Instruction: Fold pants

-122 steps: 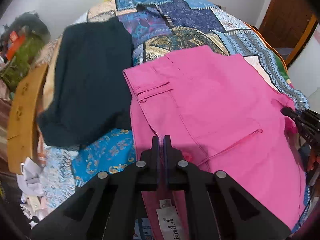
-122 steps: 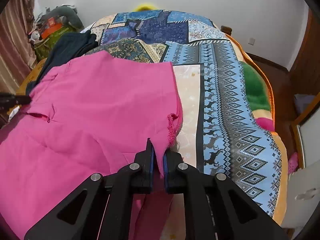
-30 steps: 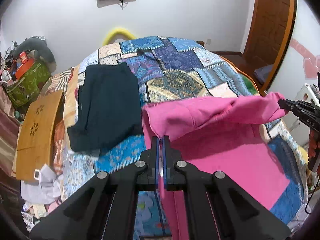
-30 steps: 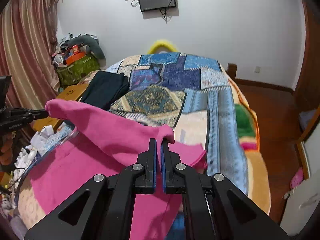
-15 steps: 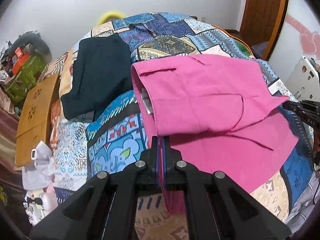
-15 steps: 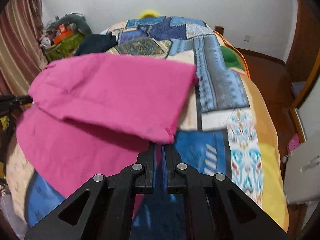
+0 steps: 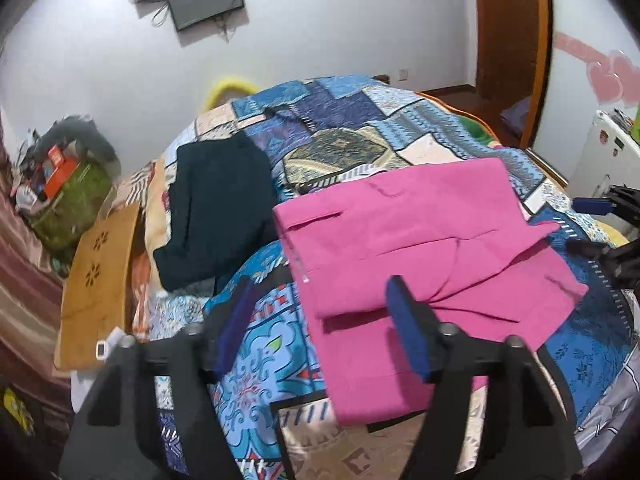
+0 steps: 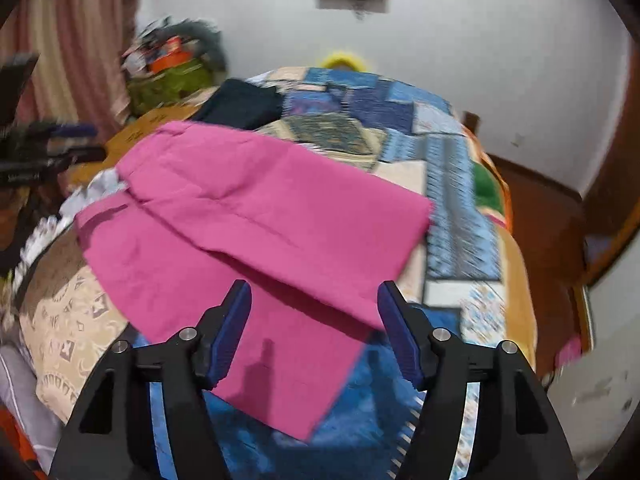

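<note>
Pink pants now folded over on the bed; both jaws just opened, left gripper and right gripper empty. Fold released; next, regrip for another.

Both tools are built alike. The left gripper has matte black, angular plastic arms with triangular cut-outs, round silver screw heads along the linkage, and dark blue ribbed pads lining each finger. The right gripper shows the same black frame, silver screws and blue ridged pads.
</note>
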`<act>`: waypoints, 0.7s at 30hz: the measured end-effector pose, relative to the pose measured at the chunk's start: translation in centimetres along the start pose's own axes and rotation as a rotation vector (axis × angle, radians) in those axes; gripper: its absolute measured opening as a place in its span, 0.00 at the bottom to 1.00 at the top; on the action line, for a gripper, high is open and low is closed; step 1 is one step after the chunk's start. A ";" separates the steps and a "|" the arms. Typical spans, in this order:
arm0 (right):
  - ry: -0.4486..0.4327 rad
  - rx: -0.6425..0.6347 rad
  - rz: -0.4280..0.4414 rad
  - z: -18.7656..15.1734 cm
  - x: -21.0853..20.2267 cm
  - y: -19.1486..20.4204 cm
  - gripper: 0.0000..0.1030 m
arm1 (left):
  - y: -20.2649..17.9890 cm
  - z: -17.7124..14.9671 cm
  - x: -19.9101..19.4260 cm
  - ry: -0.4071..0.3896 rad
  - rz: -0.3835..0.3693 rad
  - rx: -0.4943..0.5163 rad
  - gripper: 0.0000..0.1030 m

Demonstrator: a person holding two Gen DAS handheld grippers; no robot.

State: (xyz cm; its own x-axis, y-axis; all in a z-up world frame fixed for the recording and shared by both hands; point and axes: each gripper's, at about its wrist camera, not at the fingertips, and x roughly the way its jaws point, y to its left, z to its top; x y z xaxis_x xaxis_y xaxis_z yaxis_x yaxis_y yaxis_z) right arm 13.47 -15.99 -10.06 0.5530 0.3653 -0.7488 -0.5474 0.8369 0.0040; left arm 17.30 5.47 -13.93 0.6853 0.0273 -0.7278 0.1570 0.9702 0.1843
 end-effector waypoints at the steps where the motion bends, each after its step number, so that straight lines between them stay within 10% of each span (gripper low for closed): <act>1: 0.008 -0.021 0.004 0.1 0.5 0.6 0.60 | -0.4 0.1 0.1 0.004 -0.005 0.011 0.71; 10: 0.067 -0.053 0.042 1.3 5.7 2.1 0.56 | -5.0 0.5 3.1 0.087 -0.077 0.117 0.76; 16: 0.068 0.011 0.103 2.7 6.5 1.6 0.09 | -7.7 0.5 5.1 0.125 -0.090 0.194 0.76; 21: -0.018 0.032 0.114 3.2 4.7 1.7 0.06 | -8.7 0.9 5.8 0.090 0.001 0.231 0.76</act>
State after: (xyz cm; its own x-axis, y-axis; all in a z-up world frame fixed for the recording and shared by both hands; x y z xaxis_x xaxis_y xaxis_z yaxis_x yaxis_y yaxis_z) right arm 17.10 -11.53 -11.43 0.4996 0.4657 -0.7304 -0.5870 0.8021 0.1098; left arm 20.58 -3.07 -19.15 0.6209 0.0595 -0.7816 0.3218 0.8899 0.3233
